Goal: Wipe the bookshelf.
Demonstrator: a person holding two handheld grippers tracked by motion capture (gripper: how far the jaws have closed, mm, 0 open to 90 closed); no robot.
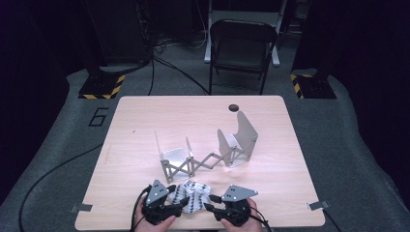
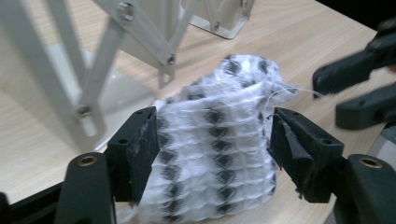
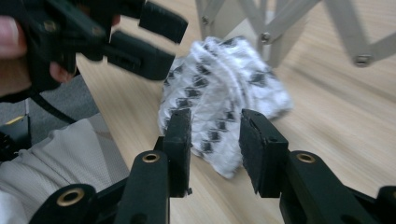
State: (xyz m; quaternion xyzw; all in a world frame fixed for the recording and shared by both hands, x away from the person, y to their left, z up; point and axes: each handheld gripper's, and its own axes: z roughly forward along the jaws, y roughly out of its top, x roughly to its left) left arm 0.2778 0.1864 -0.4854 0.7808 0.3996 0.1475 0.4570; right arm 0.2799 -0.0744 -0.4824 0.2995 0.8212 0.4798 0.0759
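A crumpled white cloth with black diamond marks (image 1: 193,195) lies on the wooden table (image 1: 145,125) near its front edge, just in front of a grey metal scissor rack (image 1: 203,159). My left gripper (image 1: 181,205) stands at the cloth's left side. In the left gripper view the cloth (image 2: 215,140) fills the gap between its wide jaws, which do not squeeze it. My right gripper (image 1: 209,202) is at the cloth's right side. In the right gripper view its jaws (image 3: 215,140) stand apart, with a corner of the cloth (image 3: 224,93) reaching between the tips.
The rack's upright plates (image 1: 241,137) stand mid-table behind the cloth, and its legs (image 2: 140,37) almost touch the cloth. A dark hole (image 1: 234,107) sits near the table's far edge. A folding chair (image 1: 241,48) stands beyond the table. Cables trail from both grippers.
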